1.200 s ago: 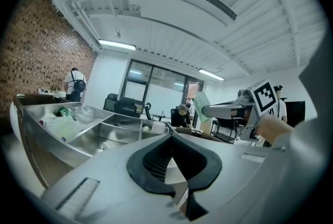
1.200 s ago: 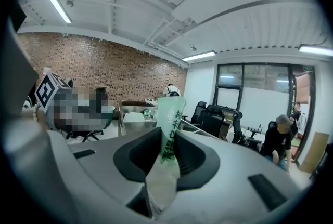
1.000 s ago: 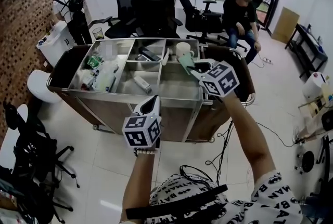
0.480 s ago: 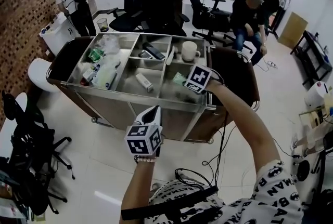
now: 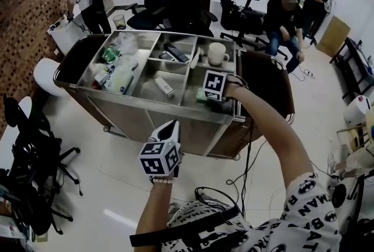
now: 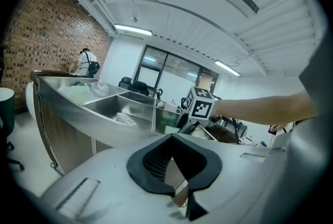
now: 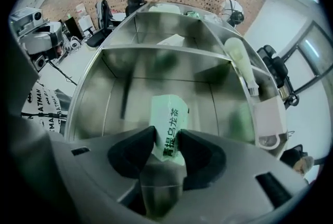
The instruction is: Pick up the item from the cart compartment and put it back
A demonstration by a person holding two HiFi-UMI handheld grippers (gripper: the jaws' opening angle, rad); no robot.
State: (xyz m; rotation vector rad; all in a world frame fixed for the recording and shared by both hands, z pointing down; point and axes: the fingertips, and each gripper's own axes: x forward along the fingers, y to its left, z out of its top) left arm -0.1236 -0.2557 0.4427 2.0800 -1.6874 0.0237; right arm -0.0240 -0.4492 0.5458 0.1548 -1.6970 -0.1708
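The green packet (image 7: 169,119) lies in the cart's (image 5: 146,106) near right compartment, its near end between the jaws of my right tool (image 7: 165,142). Those jaws have just been opening and now flank it loosely. My left tool (image 5: 170,127) hangs in front of the cart, jaws together on nothing

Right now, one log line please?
right tool: jaws just opening | green packet: between them, in cart compartment | left tool: shut, empty
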